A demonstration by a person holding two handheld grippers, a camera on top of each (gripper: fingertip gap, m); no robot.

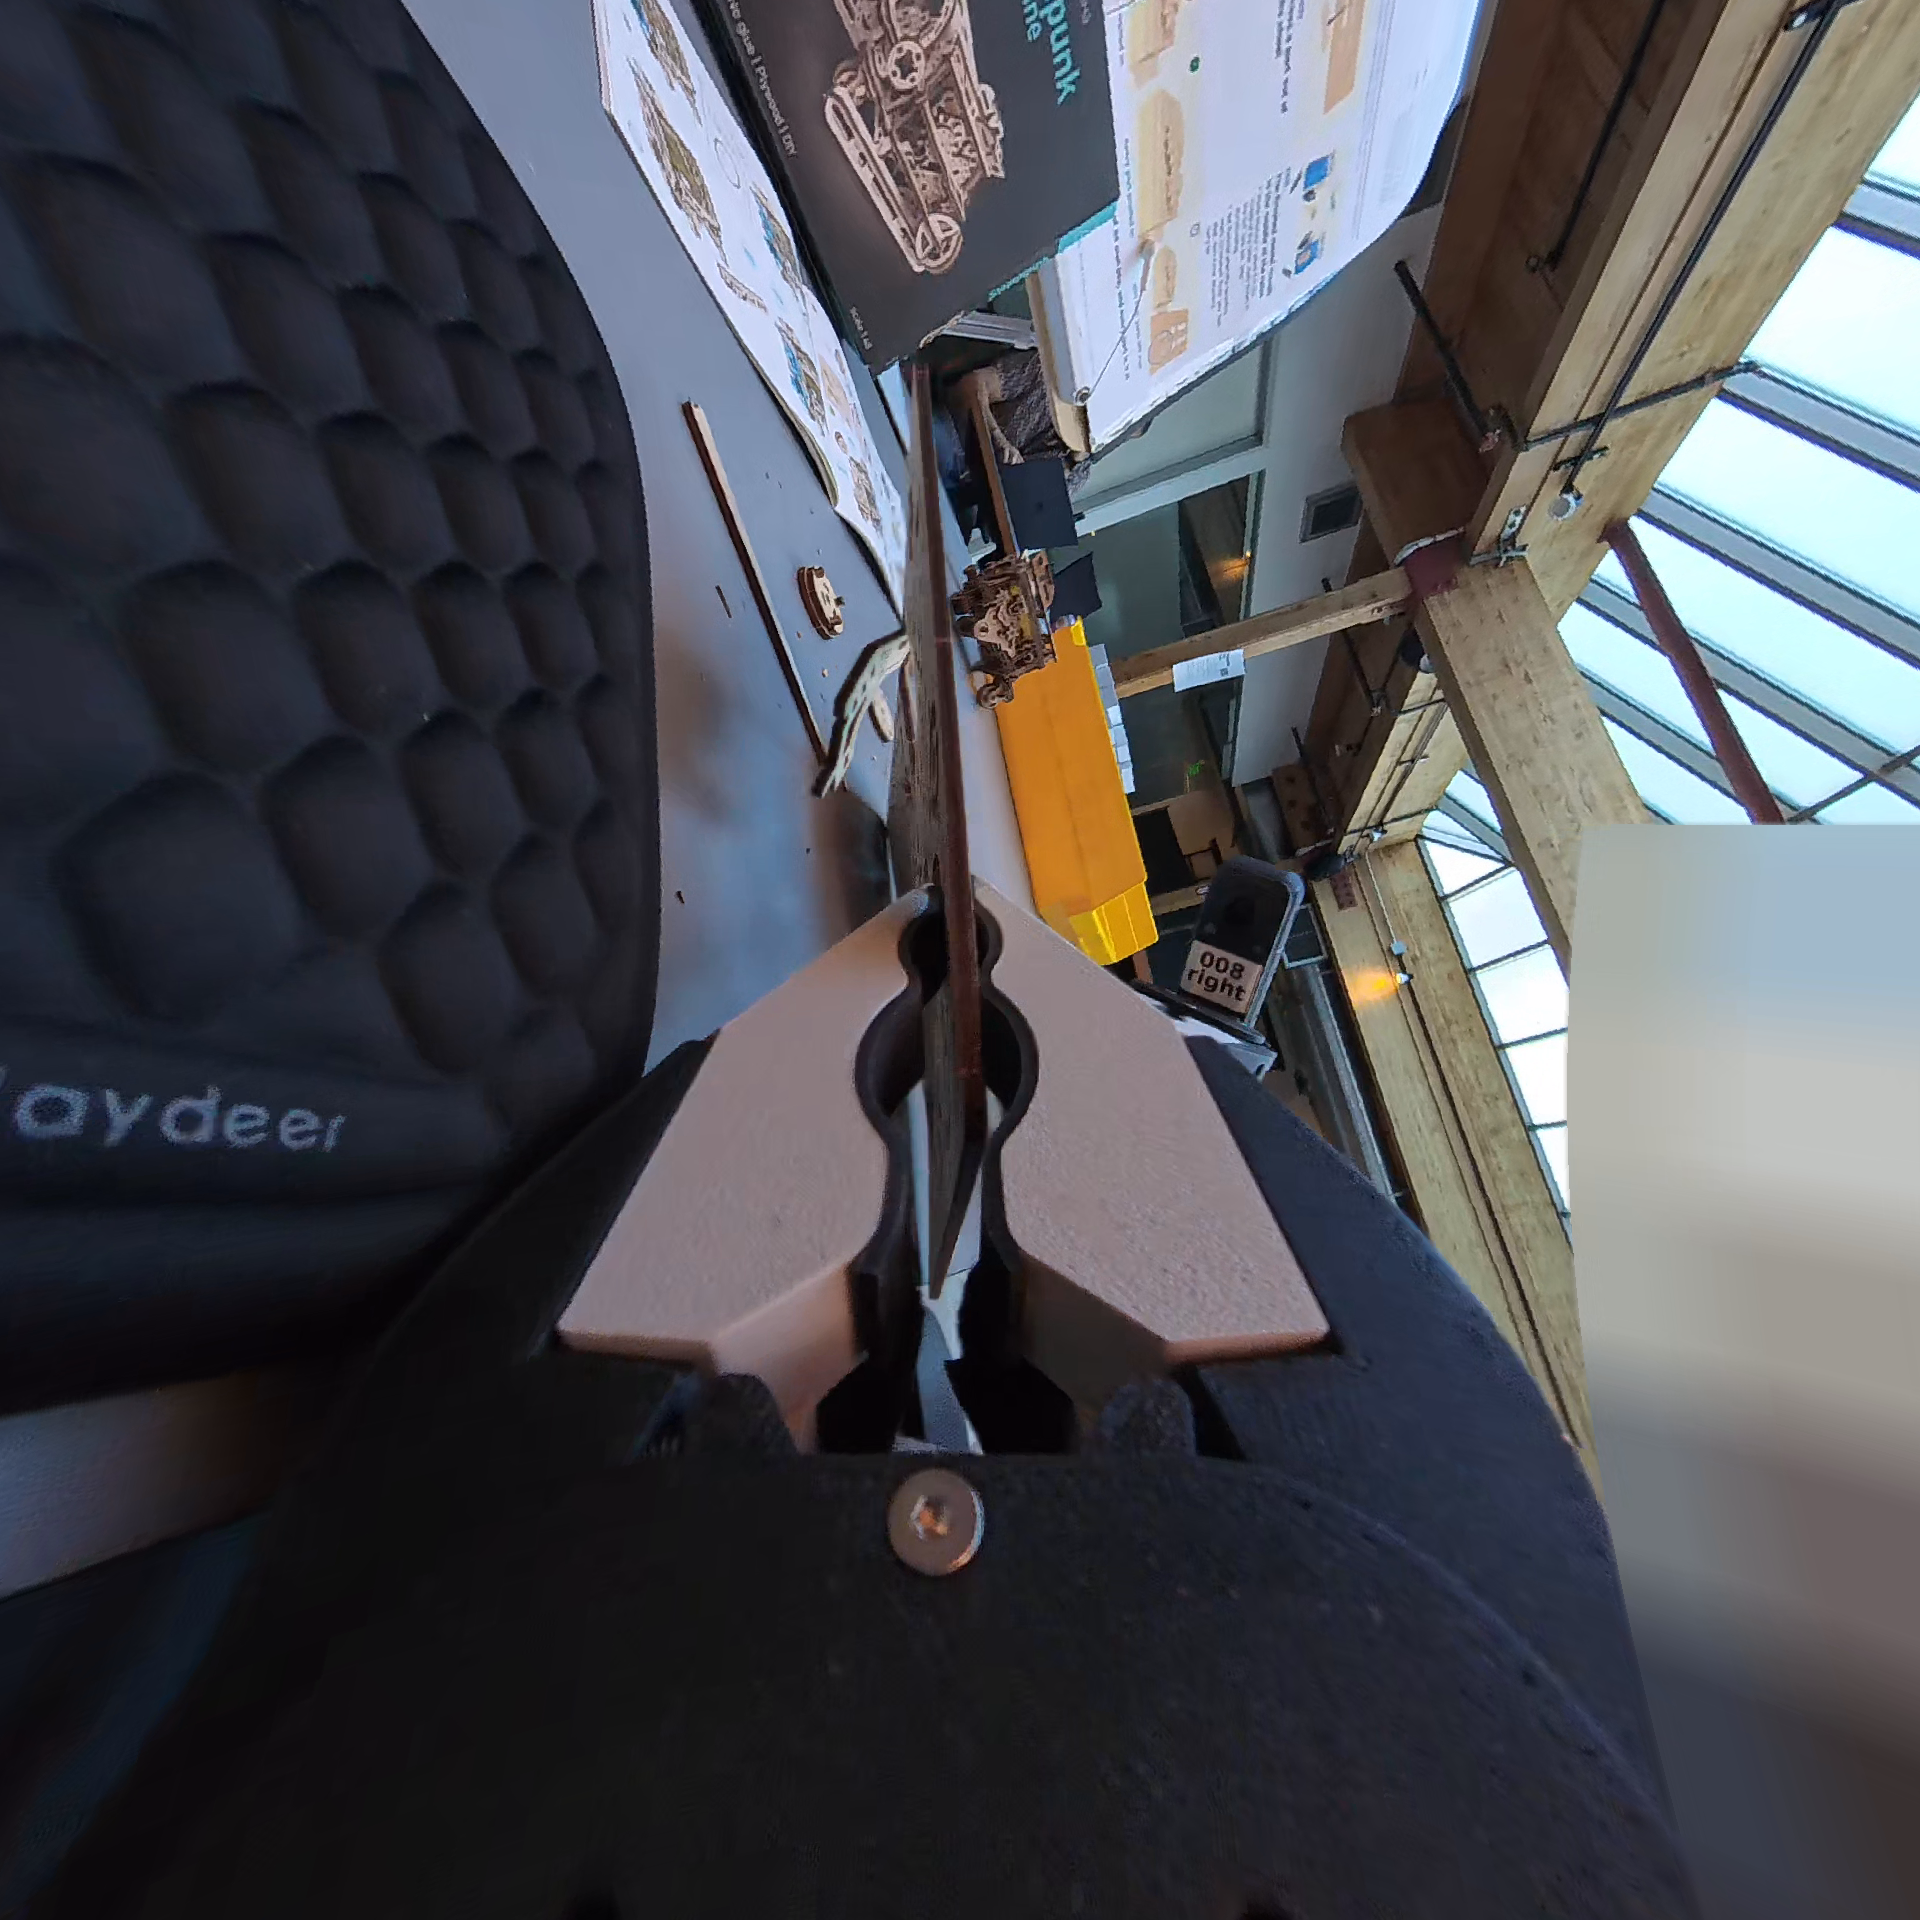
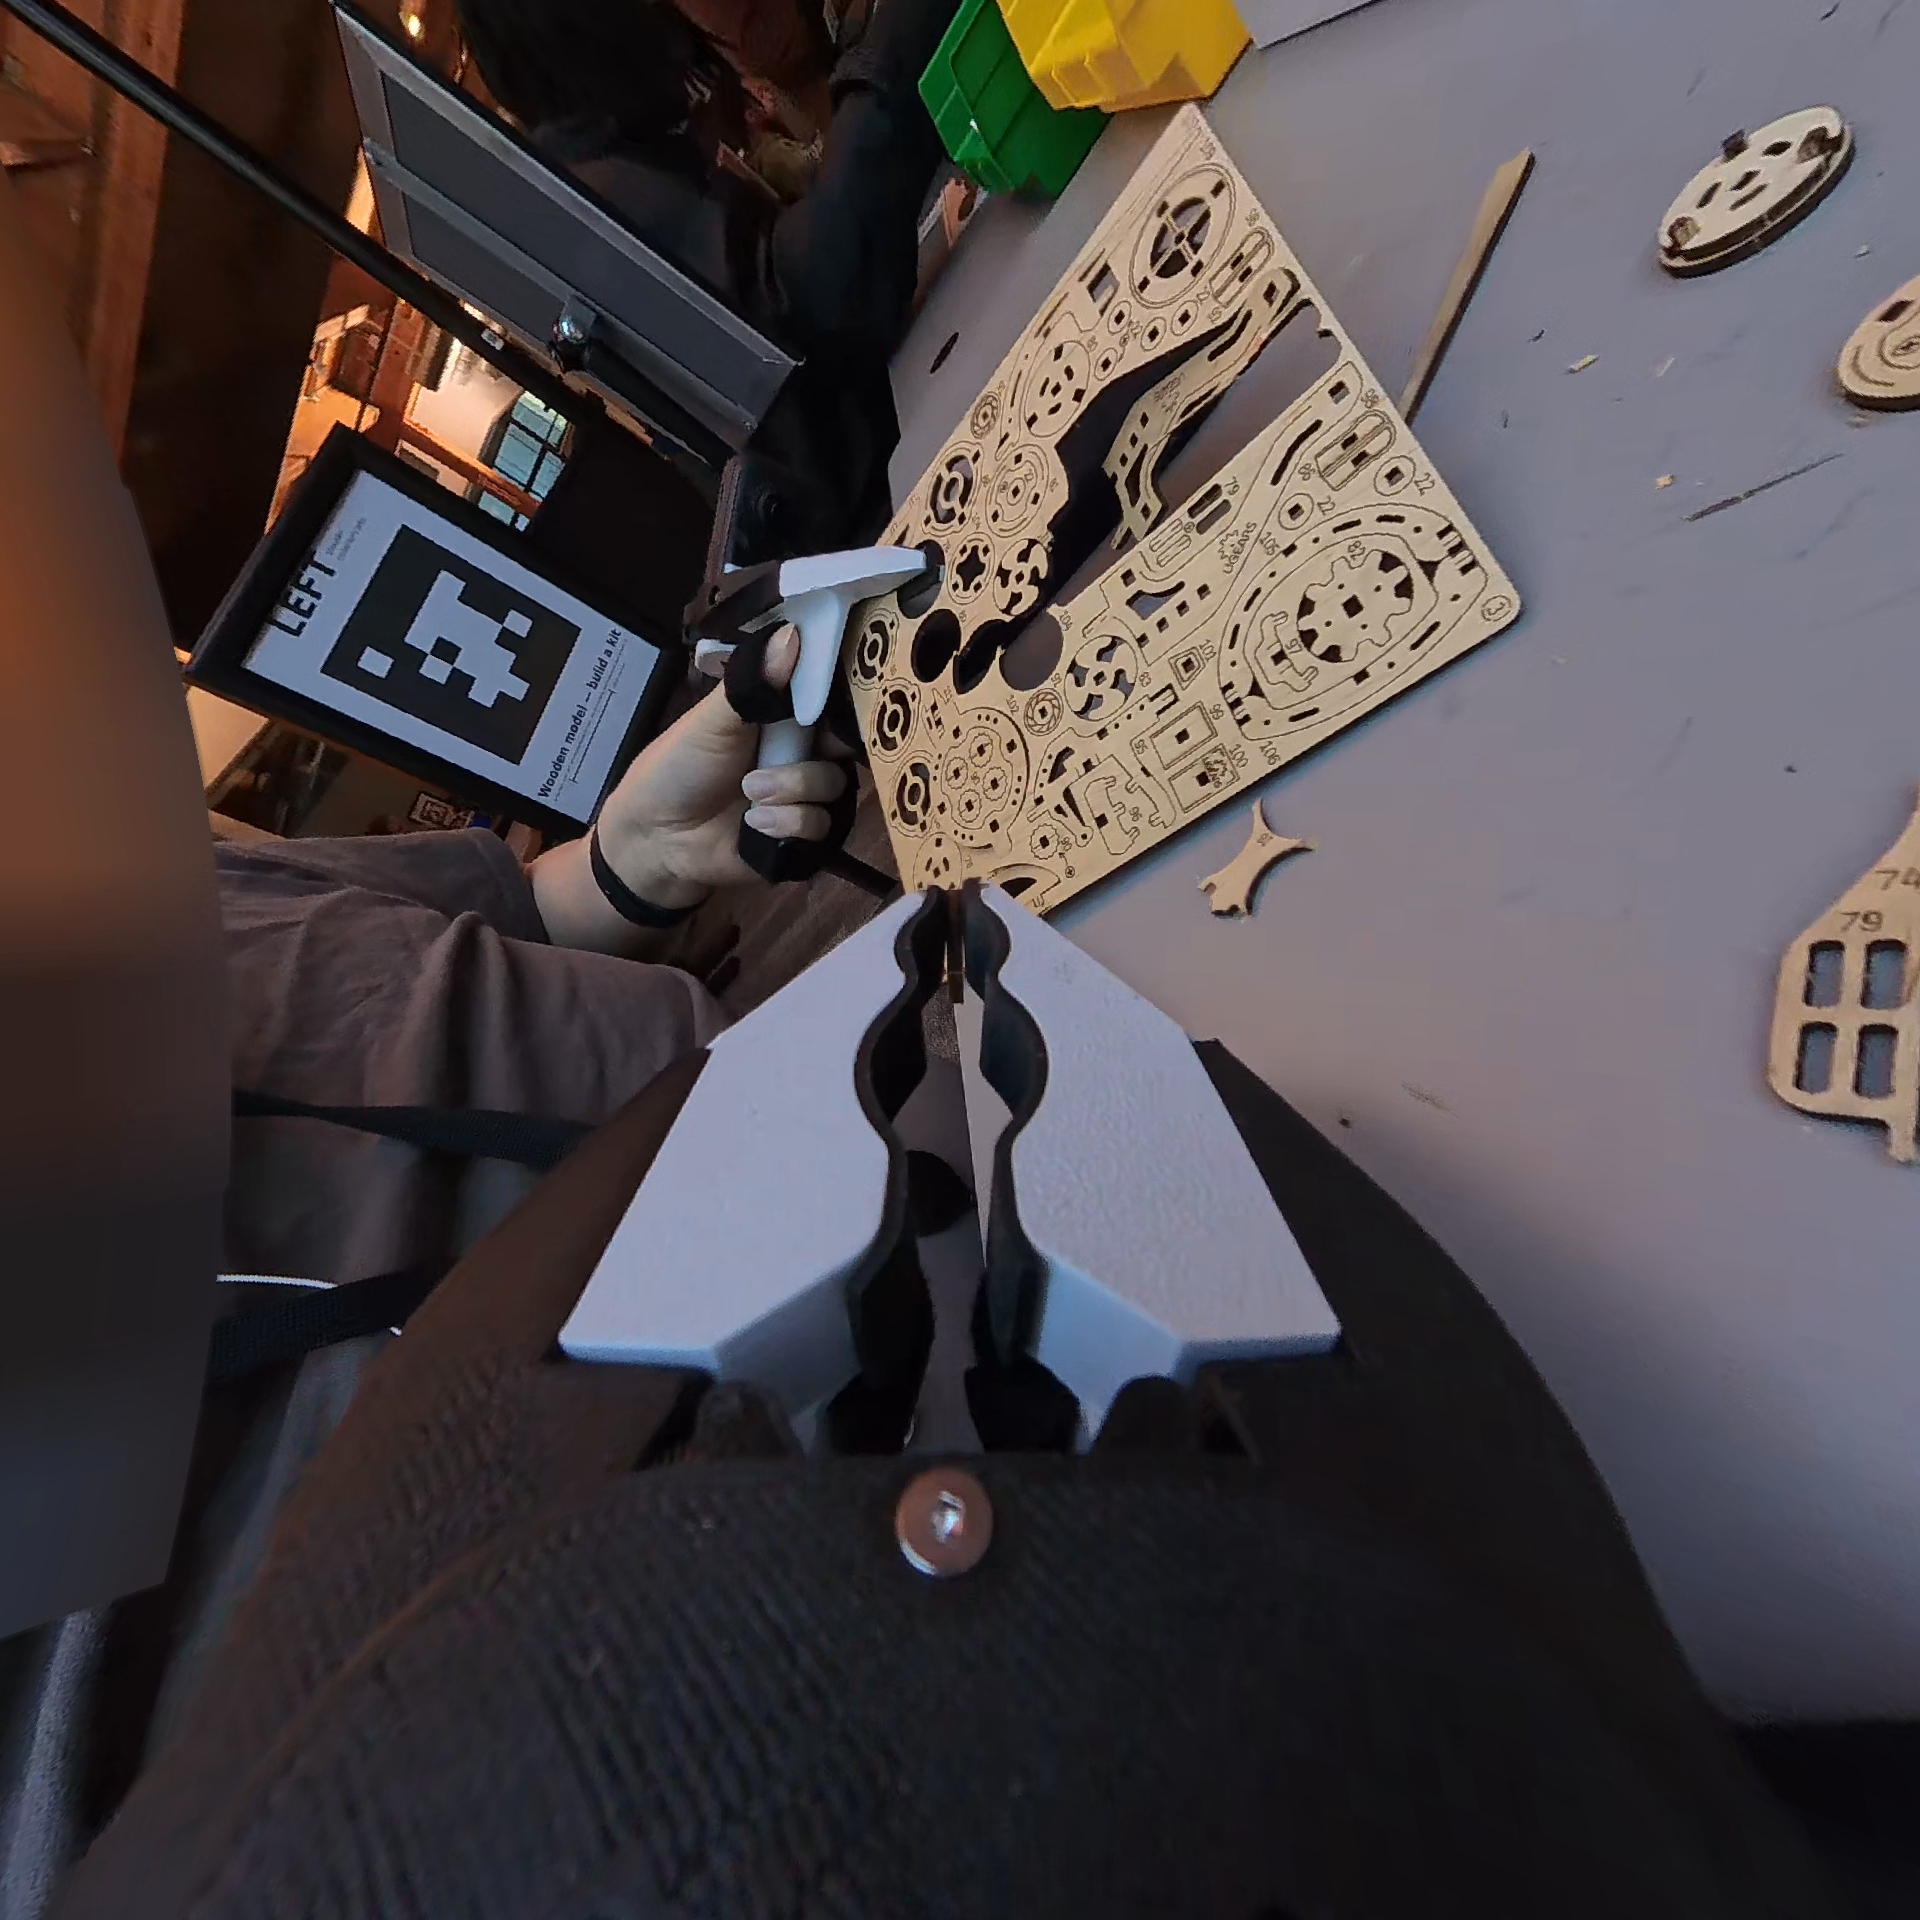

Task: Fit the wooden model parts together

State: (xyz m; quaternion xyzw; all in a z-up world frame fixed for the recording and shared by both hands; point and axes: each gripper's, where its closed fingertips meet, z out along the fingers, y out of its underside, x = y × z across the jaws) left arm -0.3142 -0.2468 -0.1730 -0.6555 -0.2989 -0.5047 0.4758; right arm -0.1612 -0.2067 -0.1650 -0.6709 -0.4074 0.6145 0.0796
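Item: laser-cut plywood sheet point(image 2: 1174, 561), our landmark, tilted up off the grey table point(image 2: 1558, 1039) with its far edge at or near the tabletop. Our left gripper point(image 1: 951, 935) is clamped on one edge of the sheet, seen edge-on between its jaws; the right wrist view shows that same gripper point(image 2: 914, 566) biting the sheet's near-left border. Our right gripper point(image 2: 951, 925) is nearly closed on a small wooden sliver at its tips, just below the sheet's lower corner; what piece that is we cannot make out. Loose beside the sheet: a small bow-shaped piece point(image 2: 1252, 860) just off its lower edge, a window panel point(image 2: 1849, 1029) farther right and cut off by the frame, round discs point(image 2: 1756, 192) beyond its upper right, a thin strip point(image 2: 1465, 281) alongside its top edge. Green and yellow bins point(image 2: 1081, 73) stand past its far end. Handling, as we judge it: light, stiff but thin, brittle around the cut-outs, prone to snap at narrow bridges; best held on the solid border, not across open holes. Hidden: the sheet's face in the left wrist view, and much of the table behind the gripper bodies.
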